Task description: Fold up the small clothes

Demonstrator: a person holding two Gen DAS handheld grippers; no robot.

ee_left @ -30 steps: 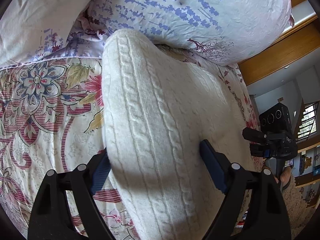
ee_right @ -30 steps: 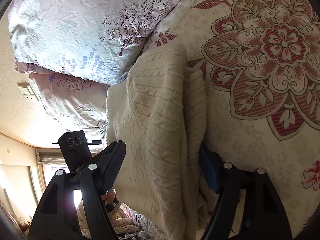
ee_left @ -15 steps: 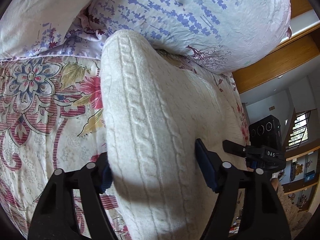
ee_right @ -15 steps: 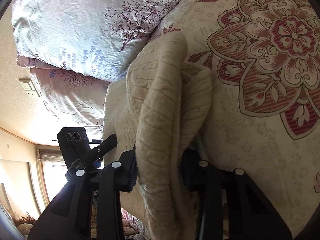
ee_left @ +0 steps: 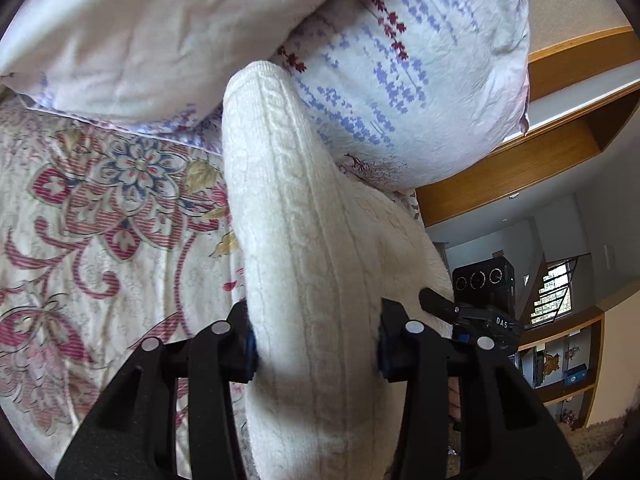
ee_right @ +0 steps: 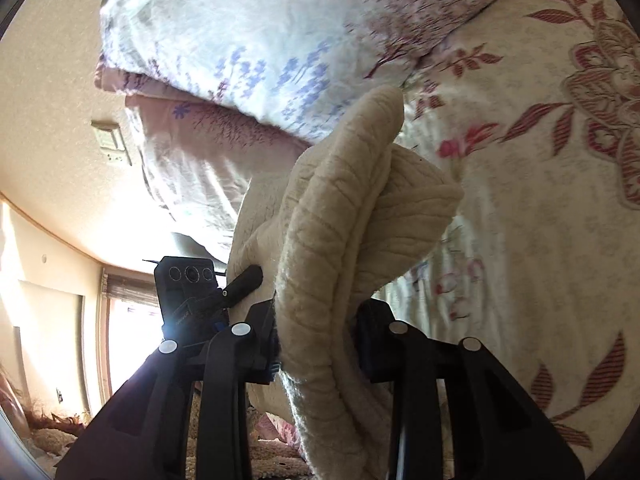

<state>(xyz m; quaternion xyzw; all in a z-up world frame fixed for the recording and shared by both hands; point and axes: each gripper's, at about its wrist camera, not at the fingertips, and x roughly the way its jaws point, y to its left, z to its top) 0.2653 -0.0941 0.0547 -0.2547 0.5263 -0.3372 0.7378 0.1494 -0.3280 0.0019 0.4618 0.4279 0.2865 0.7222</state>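
A cream cable-knit sweater [ee_left: 304, 240] is lifted off the floral bedspread [ee_left: 100, 240]. My left gripper [ee_left: 314, 344] is shut on one bunched edge of it, fabric filling the gap between the fingers. My right gripper [ee_right: 316, 340] is shut on the other bunched edge of the sweater [ee_right: 340, 220], which hangs in folds over the fingers. Each gripper shows in the other's view: the right one at the left wrist view's right side [ee_left: 476, 308], the left one at the right wrist view's lower left [ee_right: 200, 296]. The fingertips are hidden by the knit.
Two pale floral pillows [ee_left: 360, 80] lie at the head of the bed, close behind the sweater; they also show in the right wrist view [ee_right: 260, 52]. A wooden headboard ledge [ee_left: 520, 168] and the room beyond are at right. The bedspread [ee_right: 540, 240] stretches right.
Both grippers closed from open onto the sweater's edges, then lifted it off the bed toward the pillows; the fabric now bunches and hangs between them.
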